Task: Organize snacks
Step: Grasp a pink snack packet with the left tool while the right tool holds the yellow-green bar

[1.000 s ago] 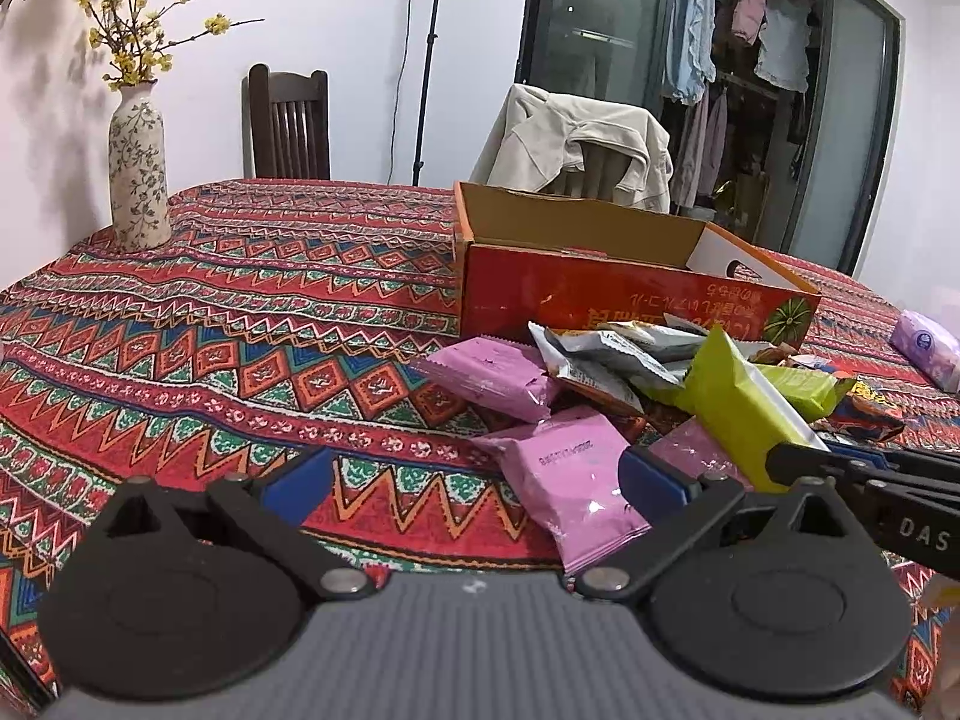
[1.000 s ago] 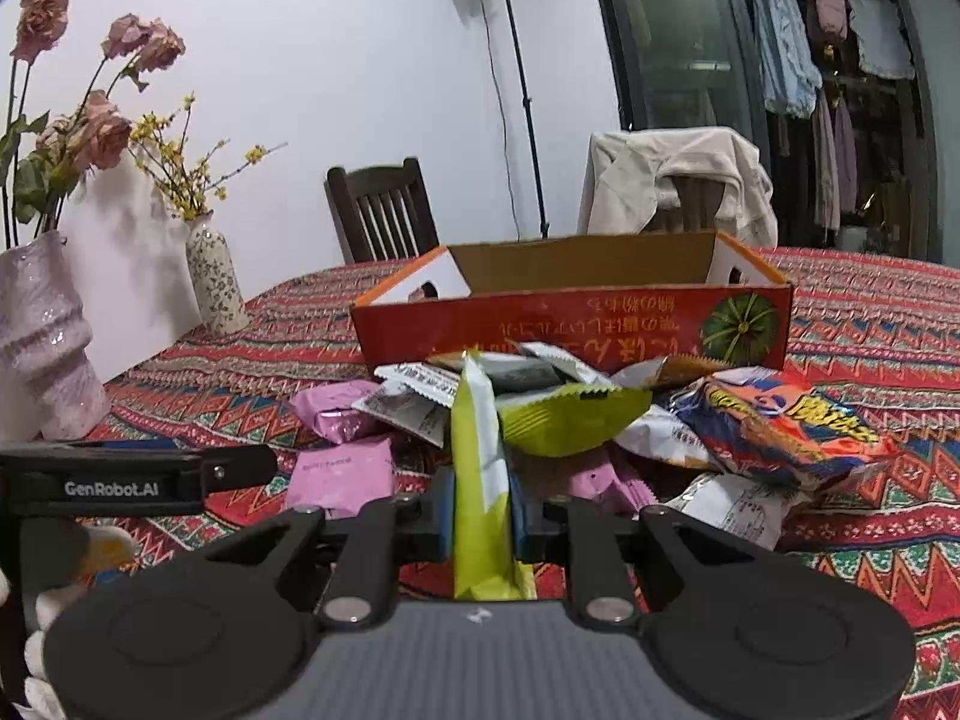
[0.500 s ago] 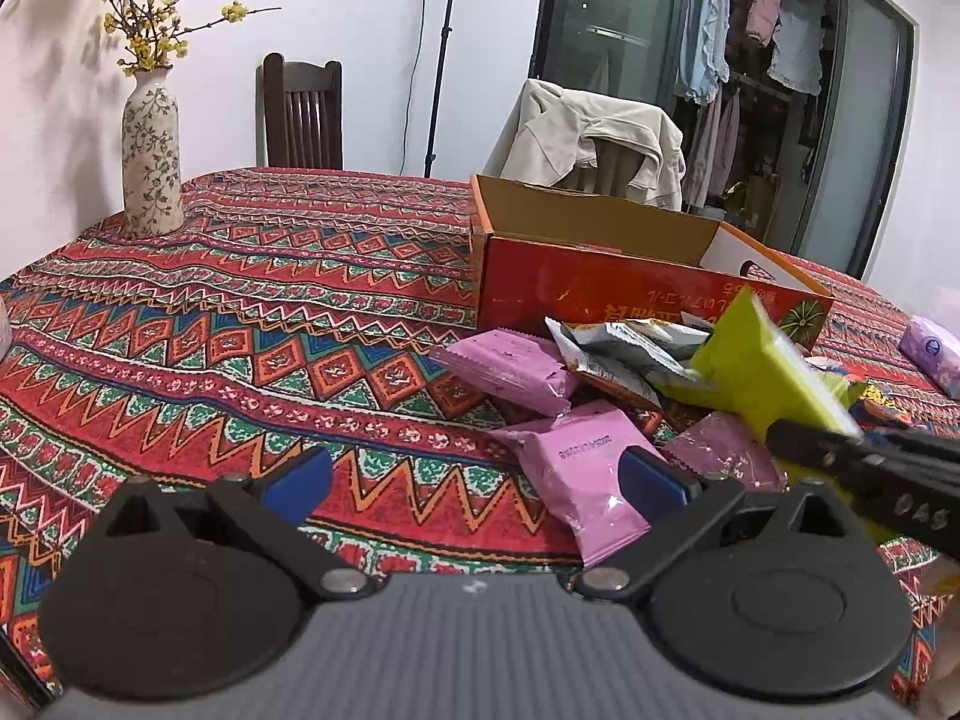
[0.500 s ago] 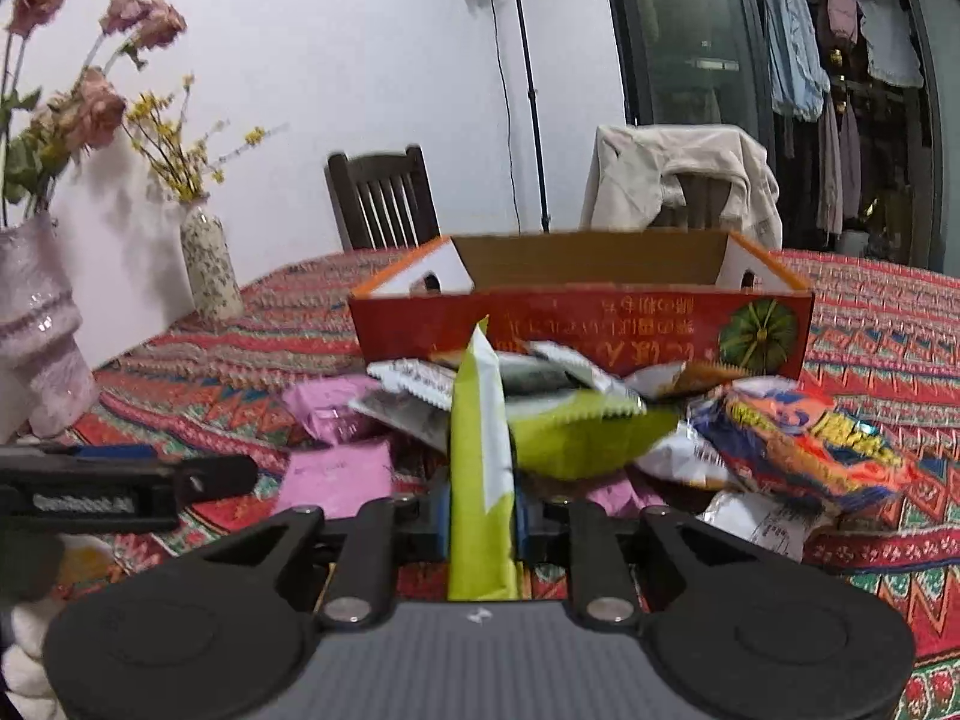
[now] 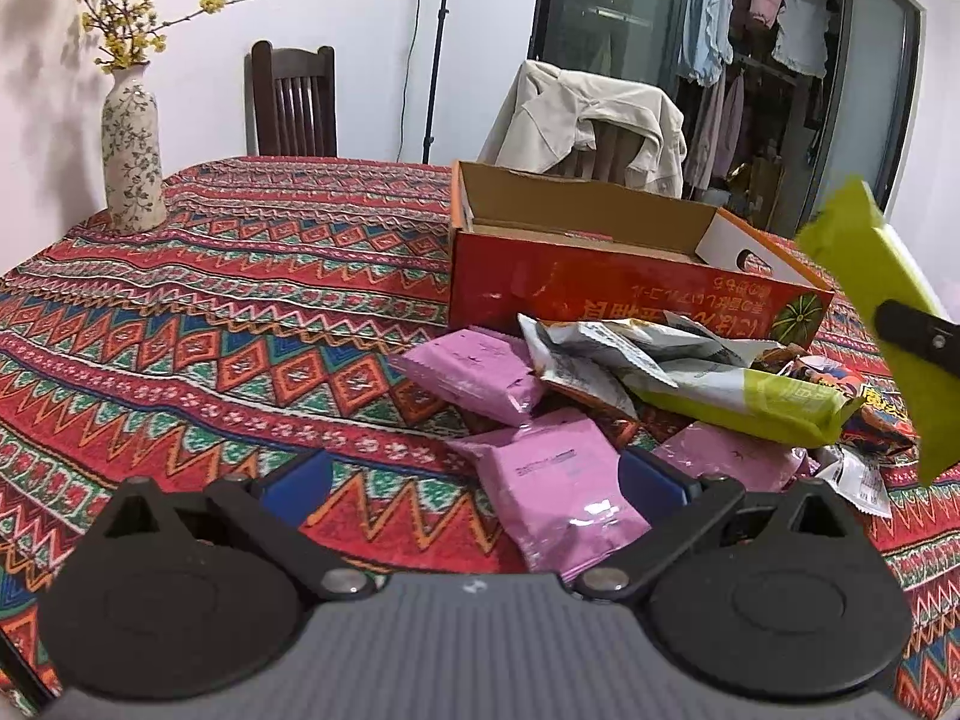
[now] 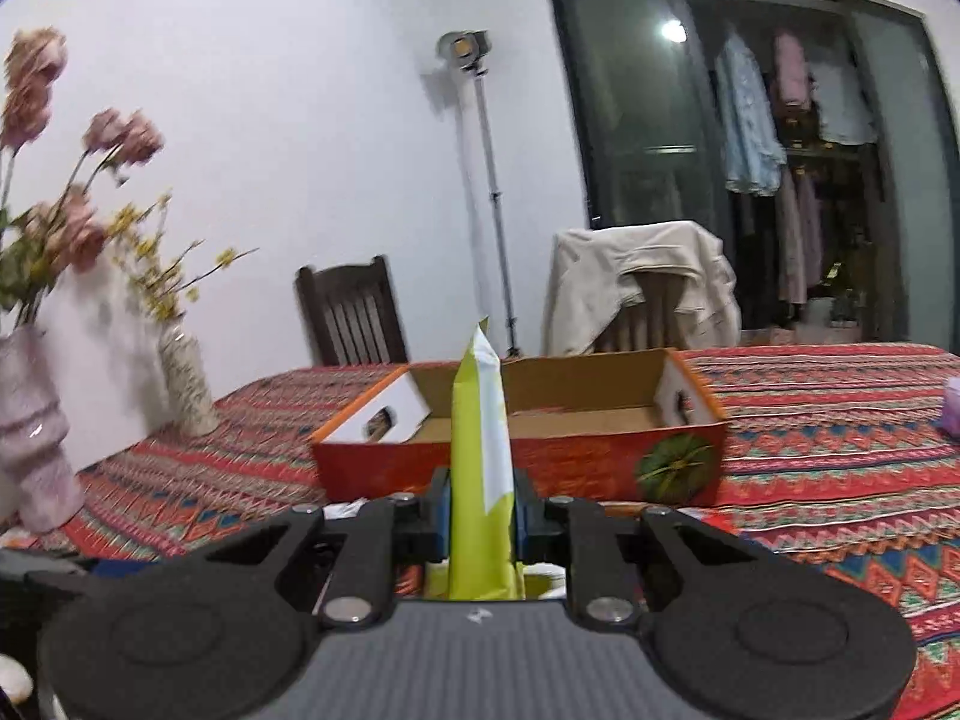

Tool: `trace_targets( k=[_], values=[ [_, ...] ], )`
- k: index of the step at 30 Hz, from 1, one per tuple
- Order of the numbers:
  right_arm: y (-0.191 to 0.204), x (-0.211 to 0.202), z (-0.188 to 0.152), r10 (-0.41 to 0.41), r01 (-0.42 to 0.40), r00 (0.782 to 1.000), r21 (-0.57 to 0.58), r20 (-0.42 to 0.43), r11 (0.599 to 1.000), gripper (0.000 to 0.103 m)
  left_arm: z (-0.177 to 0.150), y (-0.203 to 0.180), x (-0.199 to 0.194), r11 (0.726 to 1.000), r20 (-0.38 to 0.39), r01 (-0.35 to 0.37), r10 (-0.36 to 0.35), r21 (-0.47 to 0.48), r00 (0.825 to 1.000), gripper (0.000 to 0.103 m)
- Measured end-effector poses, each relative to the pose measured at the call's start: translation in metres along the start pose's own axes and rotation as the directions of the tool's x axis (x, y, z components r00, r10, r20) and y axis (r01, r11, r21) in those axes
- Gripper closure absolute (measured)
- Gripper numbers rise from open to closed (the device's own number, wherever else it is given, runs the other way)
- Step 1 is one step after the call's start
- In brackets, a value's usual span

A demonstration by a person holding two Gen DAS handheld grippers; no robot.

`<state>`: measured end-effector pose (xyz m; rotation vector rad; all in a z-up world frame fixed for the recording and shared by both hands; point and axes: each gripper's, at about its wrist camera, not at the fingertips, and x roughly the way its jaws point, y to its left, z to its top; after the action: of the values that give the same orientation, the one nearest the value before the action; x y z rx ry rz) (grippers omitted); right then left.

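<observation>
My right gripper (image 6: 480, 513) is shut on a lime-green snack packet (image 6: 480, 456), which stands upright between the pads, lifted in front of the open red cardboard box (image 6: 576, 462). The left wrist view shows the same packet (image 5: 876, 300) raised at the right edge, with one black finger (image 5: 918, 339) across it. My left gripper (image 5: 474, 480) stands open low over the cloth, a pink packet (image 5: 564, 498) lying between its blue pads. Behind it lies a heap of snacks: another pink packet (image 5: 474, 372), silver packets (image 5: 606, 354) and a second green packet (image 5: 756, 402), in front of the box (image 5: 606, 288).
A patterned red tablecloth (image 5: 240, 312) covers the table. A floral vase (image 5: 129, 150) stands at the far left, a pale pink vase (image 6: 36, 438) nearer. Two chairs, one draped with a beige jacket (image 5: 594, 114), stand behind the table. A pink pack (image 6: 951, 408) lies at the right.
My right gripper has risen with the green packet, clear of the heap and up to the box's height. The left gripper has stayed open in about the same place.
</observation>
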<state>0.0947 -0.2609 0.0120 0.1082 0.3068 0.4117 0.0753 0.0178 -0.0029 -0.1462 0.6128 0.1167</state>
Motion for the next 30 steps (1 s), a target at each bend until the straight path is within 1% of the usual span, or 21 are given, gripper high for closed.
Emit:
trace_targets(
  k=[3,8,13,16,19,22,24,25,27,28,30],
  values=[
    [-0.014,-0.001,-0.002,-0.023,0.023,1.000,0.019,0.003,1.000,0.085,0.002,-0.010,0.007,1.000,-0.019,-0.004,0.004,0.009,1.000,0.000],
    [-0.026,0.001,-0.009,-0.028,0.028,1.000,0.027,-0.003,0.999,0.085,0.002,-0.026,0.022,1.000,-0.060,-0.016,0.017,0.025,0.998,0.000],
    [-0.034,0.002,-0.016,-0.018,0.018,1.000,0.036,-0.002,0.999,0.085,0.007,-0.031,0.040,0.998,-0.101,-0.066,0.068,0.023,0.993,0.000],
    [-0.033,0.003,-0.017,-0.015,0.015,1.000,0.040,-0.003,0.999,0.085,0.013,-0.033,0.051,0.994,-0.121,-0.101,0.105,0.040,0.987,0.000],
    [-0.034,0.004,-0.019,-0.013,0.013,1.000,0.045,-0.006,0.999,0.085,0.016,-0.036,0.058,0.992,-0.149,-0.116,0.123,0.055,0.981,0.000],
    [-0.035,0.005,-0.021,-0.011,0.011,1.000,0.049,-0.009,0.999,0.085,0.011,-0.045,0.064,0.986,-0.165,-0.136,0.150,0.095,0.975,0.000],
    [-0.034,0.004,-0.022,-0.008,0.008,1.000,0.049,-0.009,0.999,0.085,0.009,-0.047,0.064,0.986,-0.157,-0.135,0.149,0.097,0.976,0.001],
    [-0.033,0.003,-0.022,-0.006,0.007,1.000,0.048,-0.009,0.999,0.085,0.009,-0.046,0.062,0.987,-0.159,-0.129,0.143,0.096,0.977,0.003],
    [-0.032,0.002,-0.022,-0.004,0.005,1.000,0.046,-0.007,0.999,0.085,0.009,-0.045,0.059,0.992,-0.160,-0.091,0.104,0.087,0.982,0.018],
    [-0.032,0.001,-0.022,-0.004,0.004,1.000,0.047,-0.006,0.999,0.085,0.009,-0.045,0.056,0.992,-0.156,-0.089,0.102,0.090,0.982,0.021],
    [-0.032,-0.001,-0.022,-0.003,0.003,1.000,0.050,-0.004,0.999,0.085,0.007,-0.044,0.051,0.994,-0.144,-0.067,0.080,0.090,0.986,0.038]
  ],
)
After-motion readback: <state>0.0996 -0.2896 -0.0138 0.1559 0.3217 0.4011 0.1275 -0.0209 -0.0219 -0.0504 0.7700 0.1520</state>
